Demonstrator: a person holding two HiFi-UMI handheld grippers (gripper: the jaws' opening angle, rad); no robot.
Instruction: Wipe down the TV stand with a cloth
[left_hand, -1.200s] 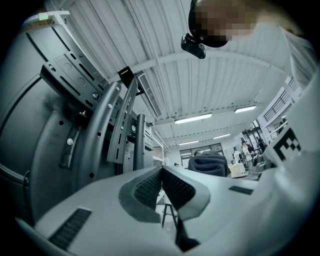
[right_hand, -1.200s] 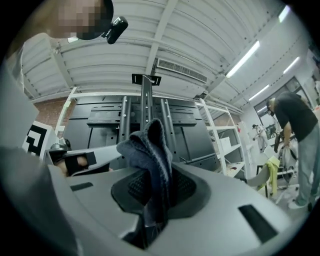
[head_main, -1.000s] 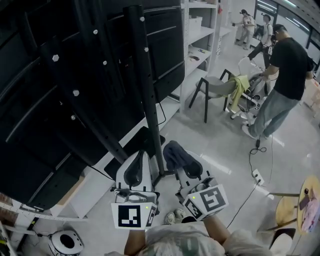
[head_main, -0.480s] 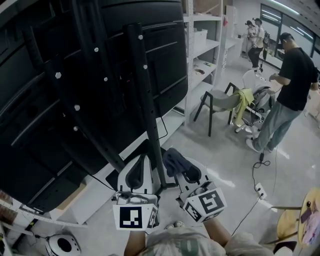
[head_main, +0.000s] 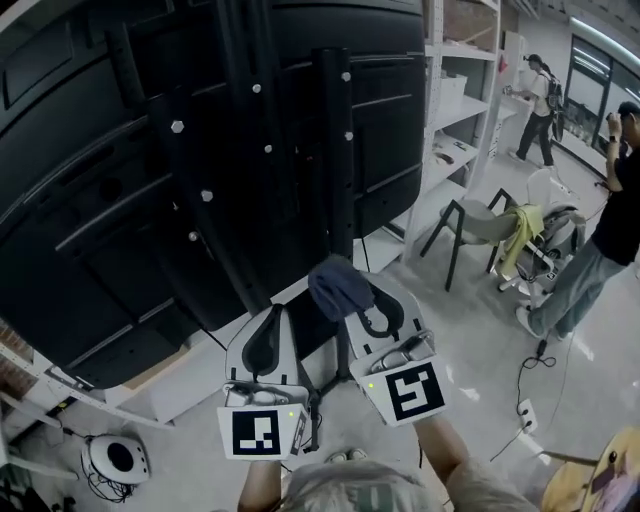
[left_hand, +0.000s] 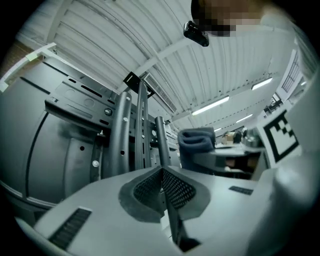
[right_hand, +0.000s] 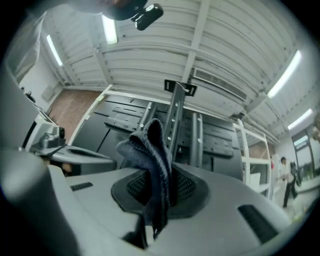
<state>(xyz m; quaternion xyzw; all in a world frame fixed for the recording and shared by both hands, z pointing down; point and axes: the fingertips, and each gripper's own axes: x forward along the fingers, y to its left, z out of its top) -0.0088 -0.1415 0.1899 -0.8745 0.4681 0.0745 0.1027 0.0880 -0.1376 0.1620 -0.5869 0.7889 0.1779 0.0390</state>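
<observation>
Dim, greyish head view; gripper views fisheye w/ bright ceiling tubes (right_hand: 286, 74)

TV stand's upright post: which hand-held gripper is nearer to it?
Right. The right hand-held gripper, shut on the cloth, sits directly before the upright post; the left hand-held gripper, shut and empty, is off to its left.

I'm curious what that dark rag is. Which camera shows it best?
The right gripper view: the cloth fills the centre, clamped in the right gripper. The head view shows a dark bundle from above; the left gripper view, a small side glimpse.
</observation>
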